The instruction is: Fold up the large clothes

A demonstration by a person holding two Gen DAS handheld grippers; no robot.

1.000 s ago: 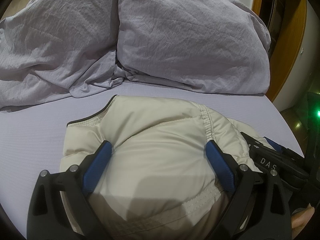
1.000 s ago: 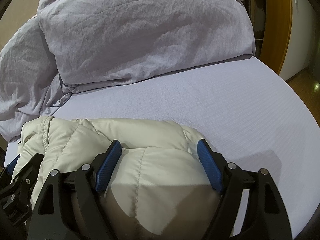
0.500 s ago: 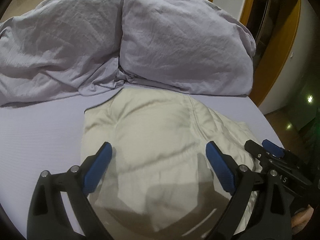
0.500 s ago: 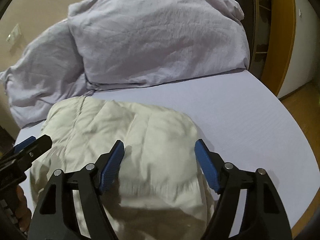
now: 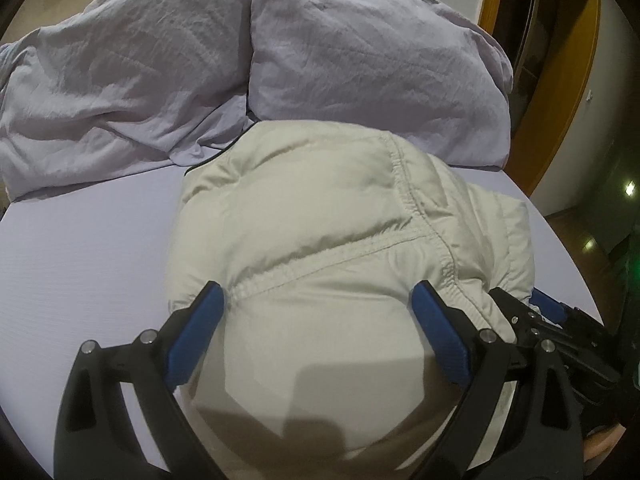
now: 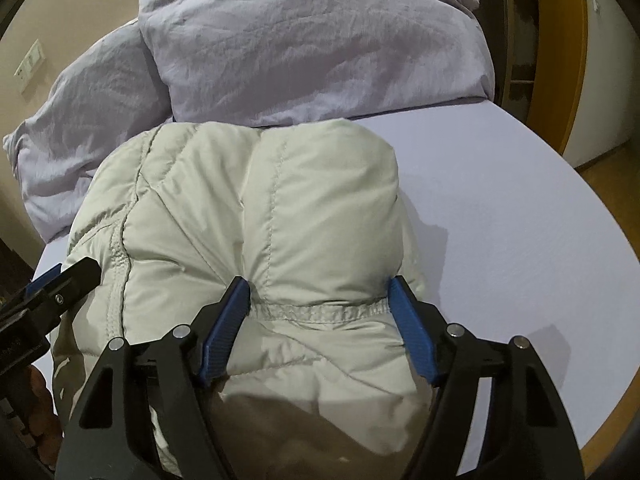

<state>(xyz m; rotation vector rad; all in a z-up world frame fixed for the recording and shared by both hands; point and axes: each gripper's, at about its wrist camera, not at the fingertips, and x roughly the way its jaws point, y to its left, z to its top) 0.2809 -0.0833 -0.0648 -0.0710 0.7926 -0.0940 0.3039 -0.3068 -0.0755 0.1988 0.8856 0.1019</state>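
A bed (image 5: 80, 248) covered by a pale lilac sheet carried everything. Along its far edge lay two crumpled lilac pillows side by side, the left pillow (image 5: 120, 92) slumped lower and the right pillow (image 5: 368, 64) plumper, touching each other at the middle. Beyond the bed's right edge stood a wooden door frame (image 6: 576, 40).

The cream puffer jacket (image 5: 320, 216), quilted and bunched into a thick folded bundle, rested on the sheet toward the near edge of the bed; its far end came just up to the pillows. A stitched seam ran across its upper layer, and in the right wrist view the jacket (image 6: 260, 216) showed a gathered hem between the blue pads.

The left gripper (image 5: 318, 308) sat over the near left part of the bundle with its blue-padded jaws spread apart, the padded fabric swelling up between them but not pinched. The right gripper (image 6: 318, 300) sat over the near right part in the same way, jaws wide, the hem lying between the pads. Each tool showed at the edge of the other's view, close beside it at the jacket's near end.
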